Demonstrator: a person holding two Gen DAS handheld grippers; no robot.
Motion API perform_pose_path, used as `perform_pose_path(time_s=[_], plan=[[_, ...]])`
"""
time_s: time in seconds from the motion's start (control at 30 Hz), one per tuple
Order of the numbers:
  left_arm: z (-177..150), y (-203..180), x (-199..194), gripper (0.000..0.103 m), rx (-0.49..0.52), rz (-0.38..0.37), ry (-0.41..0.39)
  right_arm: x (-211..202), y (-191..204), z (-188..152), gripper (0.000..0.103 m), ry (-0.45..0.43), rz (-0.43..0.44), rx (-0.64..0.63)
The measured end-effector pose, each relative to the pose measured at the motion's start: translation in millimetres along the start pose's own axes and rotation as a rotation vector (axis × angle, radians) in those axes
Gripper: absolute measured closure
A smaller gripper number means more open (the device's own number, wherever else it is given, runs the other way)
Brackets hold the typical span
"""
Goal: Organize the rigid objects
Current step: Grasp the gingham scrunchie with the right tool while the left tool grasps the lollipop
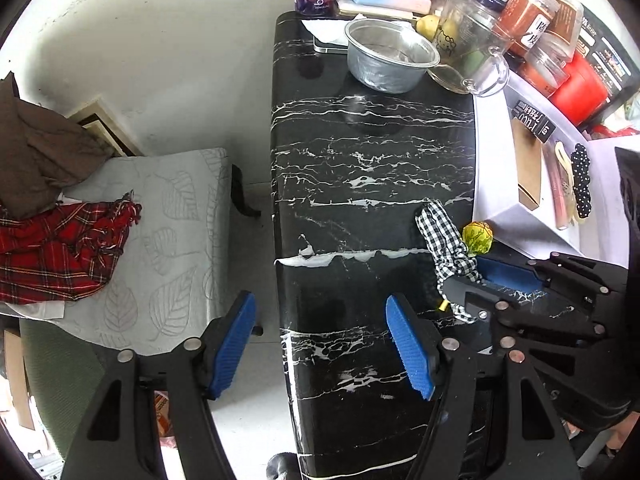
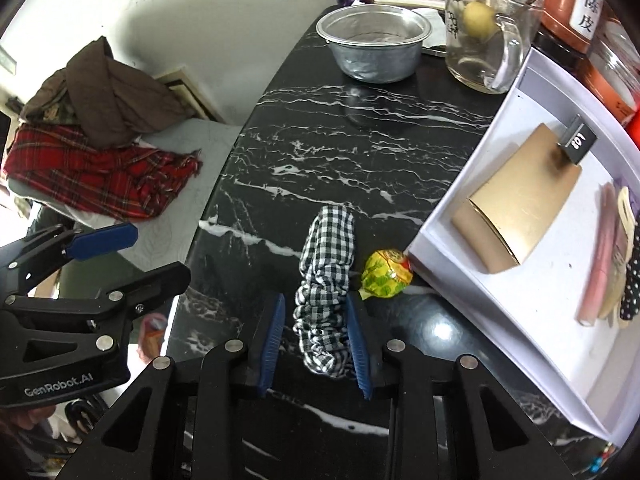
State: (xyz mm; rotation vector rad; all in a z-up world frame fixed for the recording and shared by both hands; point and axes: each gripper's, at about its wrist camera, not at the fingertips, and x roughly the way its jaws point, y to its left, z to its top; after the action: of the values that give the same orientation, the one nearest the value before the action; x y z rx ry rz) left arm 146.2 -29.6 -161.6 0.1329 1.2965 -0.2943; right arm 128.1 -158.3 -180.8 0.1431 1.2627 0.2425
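Note:
A black-and-white checked scrunchie (image 2: 326, 280) lies on the black marble table (image 2: 340, 152). My right gripper (image 2: 318, 338) is open around its near end, the right pad touching the fabric. A lollipop in a yellow-green wrapper (image 2: 386, 274) lies just right of it, against the white tray (image 2: 452, 216). The tray holds a gold card box (image 2: 520, 208), a pink stick (image 2: 600, 264), hair clips and a dotted hair tie (image 2: 632, 280). My left gripper (image 1: 320, 344) is open and empty over the table's left edge. From the left wrist view the scrunchie (image 1: 444, 244), lollipop (image 1: 478, 238) and right gripper (image 1: 464, 294) also show.
A metal bowl (image 2: 374, 44) and a glass mug (image 2: 480, 28) holding a lemon stand at the table's far end, with jars, a can and boxes behind. Left of the table a low stool (image 1: 160, 240) carries red plaid cloth (image 1: 60, 252) and brown cloth.

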Motion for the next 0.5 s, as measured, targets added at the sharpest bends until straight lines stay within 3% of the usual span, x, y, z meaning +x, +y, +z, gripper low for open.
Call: perform_pose_path(time_s=[0.1, 0.17, 0.27, 0.5], plan=[[1.7, -2.4, 1.0, 0.036, 0.005, -0.001, 0.0, 5.4, 1.7, 0.7, 0.072, 0.006, -0.008, -0.009], [2.8, -2.8, 1.0, 0.036, 0.008, -0.001, -0.001, 9.0, 1.7, 0.3, 0.08, 0.008, -0.015, -0.019], [4.2, -4.7, 0.1, 0.036, 0.01, -0.004, -0.005, 9.2, 1.2, -1.1, 0.082, 0.003, 0.003, -0.014], [5.8, -13.4, -2.6, 0.036, 0.023, -0.047, -0.006, -17.5, -3.3, -8.9, 0.082, -0.039, 0.027, -0.018]])
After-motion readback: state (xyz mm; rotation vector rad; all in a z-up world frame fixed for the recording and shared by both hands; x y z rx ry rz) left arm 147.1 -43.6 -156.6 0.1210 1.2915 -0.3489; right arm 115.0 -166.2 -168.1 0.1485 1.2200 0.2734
